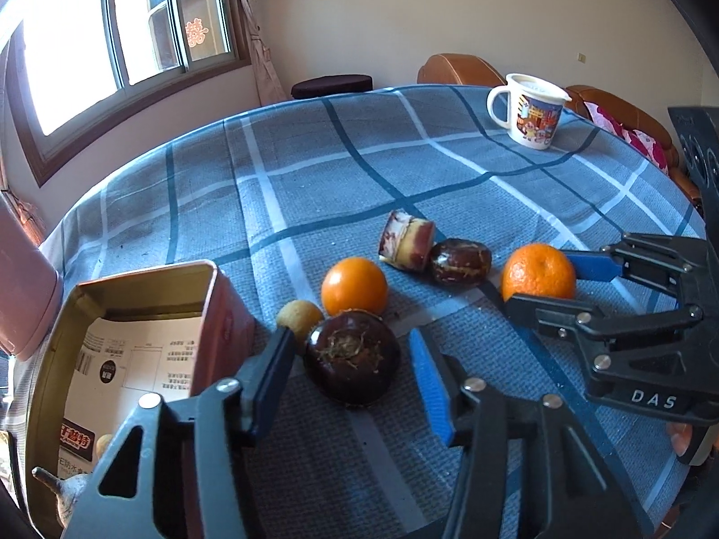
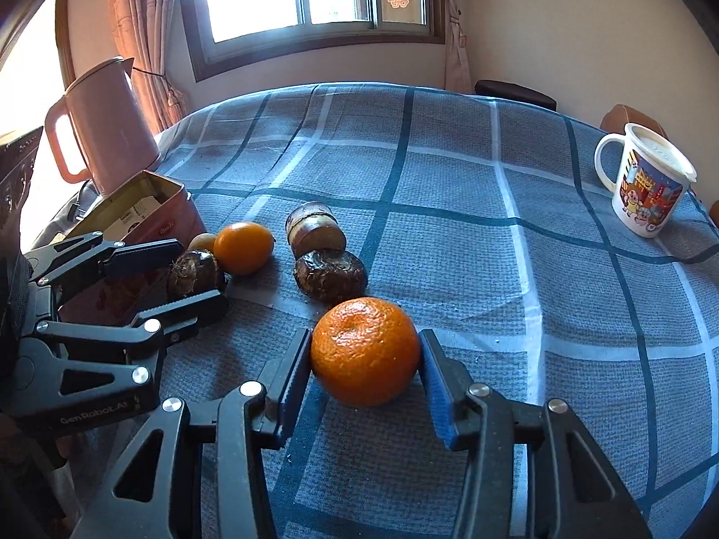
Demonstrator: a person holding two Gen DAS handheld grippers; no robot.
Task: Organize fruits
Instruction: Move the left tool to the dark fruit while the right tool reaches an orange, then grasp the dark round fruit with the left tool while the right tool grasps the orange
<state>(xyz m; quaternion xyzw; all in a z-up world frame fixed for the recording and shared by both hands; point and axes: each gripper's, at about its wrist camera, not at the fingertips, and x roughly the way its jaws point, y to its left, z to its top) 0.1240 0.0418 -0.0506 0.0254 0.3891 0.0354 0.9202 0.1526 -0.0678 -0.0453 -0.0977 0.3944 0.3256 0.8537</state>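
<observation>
Left gripper (image 1: 350, 373): jaws wide, straddling a dark brown round water chestnut (image 1: 352, 356) that sits on the blue plaid tablecloth (image 1: 314, 170). Left pad is close to it, right blue pad stands clear; no grip.

Right gripper (image 2: 366, 359): jaws bracket a dimpled orange mandarin (image 2: 366, 350) on the cloth. Left pad is touching or just shy of the skin, right pad just beside it. Can't tell if it's actually clamped.

Left wrist view, clock positions from the chestnut:
- 12 o'clock: second, smoother orange mandarin (image 1: 354, 286), nearly touching.
- 11 o'clock: small tan round fruit (image 1: 299, 316), just beside the left finger.
- 9 o'clock: open pink rectangular metal tin (image 1: 224, 314), printed paper on the bottom, one small tan fruit inside near its 6 o'clock end.
- 1 o'clock: another dark brown chestnut (image 1: 460, 262) touching a cut cylindrical brown-and-cream piece (image 1: 406, 240).
- 2 o'clock: the right gripper with its mandarin.

Elsewhere: white cartoon-print mug (image 2: 645, 179) far at 2 o'clock in the right wrist view; pink plastic kettle (image 2: 105, 125) at 10 o'clock behind the tin.
</observation>
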